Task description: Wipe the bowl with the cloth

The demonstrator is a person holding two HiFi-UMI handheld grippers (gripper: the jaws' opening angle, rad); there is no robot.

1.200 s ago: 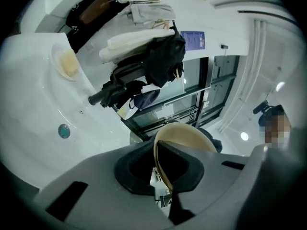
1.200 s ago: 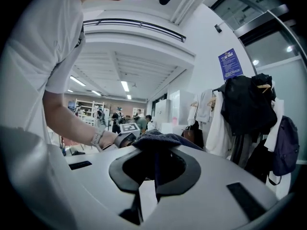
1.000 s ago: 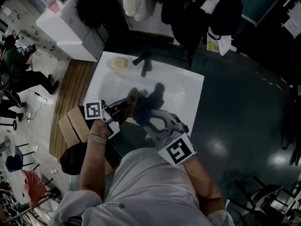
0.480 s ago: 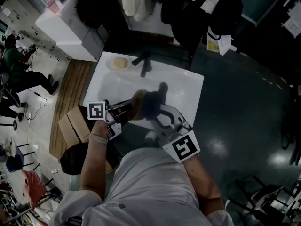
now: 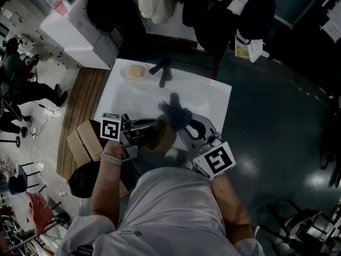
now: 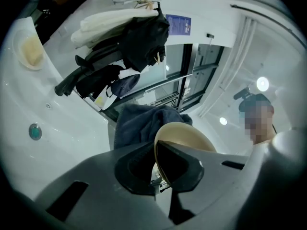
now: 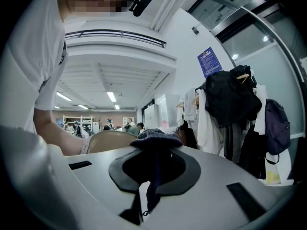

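**Bowl and cloth held over the basin**

A white basin (image 5: 128,95) fills the middle of the head view. Over its near edge, the left gripper (image 5: 145,130) has its jaws clamped on the rim of a tan bowl (image 5: 163,135), which is tipped on edge. The right gripper (image 5: 184,122) has its jaws clenched on a dark blue cloth (image 5: 176,112), bunched just beside the bowl's far side. At the basin's far rim sit a dark tap (image 5: 164,70) and a small dish (image 5: 134,71) holding something yellowish.
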